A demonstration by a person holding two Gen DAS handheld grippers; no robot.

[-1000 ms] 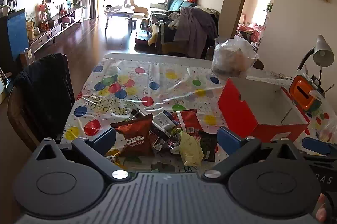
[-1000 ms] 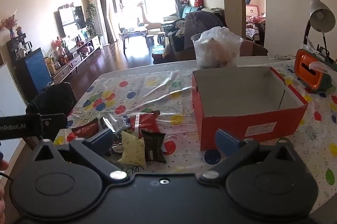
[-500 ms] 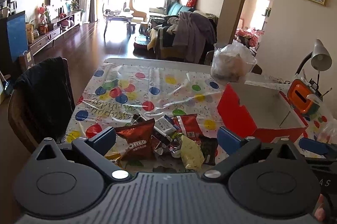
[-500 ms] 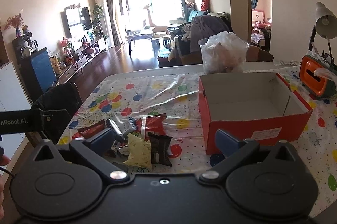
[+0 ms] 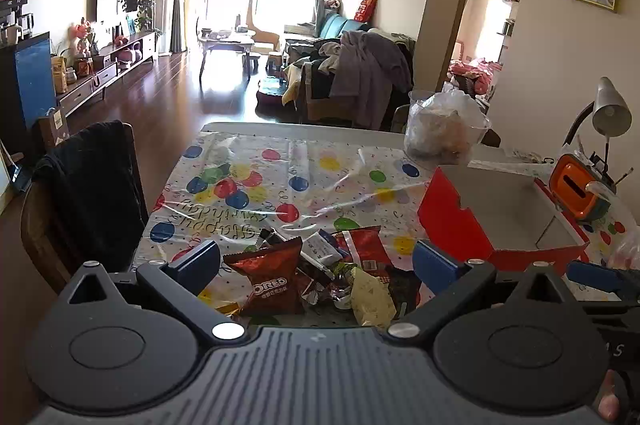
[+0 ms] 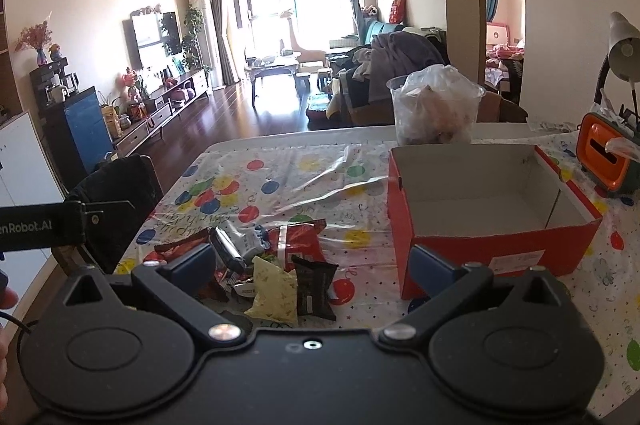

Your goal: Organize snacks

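- left wrist view: the left claw (image 5: 316, 259) is seen spread wide with nothing held between its two blue fingers (image 5: 196, 261).
- a heap of snacks (image 5: 320, 273) is seen on the counter (image 5: 280, 185), in the gap past the claw's fingers.
- at the left of the heap a brown oreo bag (image 5: 270, 277) is seen, and at the right a pale yellow packet (image 5: 370, 297) is laid.
- a red snack bag (image 5: 366, 247) is seen behind them.
- a red box (image 5: 500, 213) is set to the right of the heap, with its top open and its inside white.
- a blue finger of the right claw (image 5: 592, 275) is seen at the right edge, near the box.
- right wrist view: the right claw (image 6: 314, 263) is also held wide apart, and nothing is gripped.
- the yellow packet (image 6: 274, 287) and a black packet (image 6: 314, 283) are seen side by side and touching, near the claw.
- the red box (image 6: 492, 209) is seen just beside the right finger, with nothing seen inside.
- a clear tub with a plastic bag (image 6: 436, 109) is stood behind the box.
- an orange holder (image 6: 604, 155) is seen near the right edge of the counter (image 6: 280, 169).
- a dotted cloth covers the counter.
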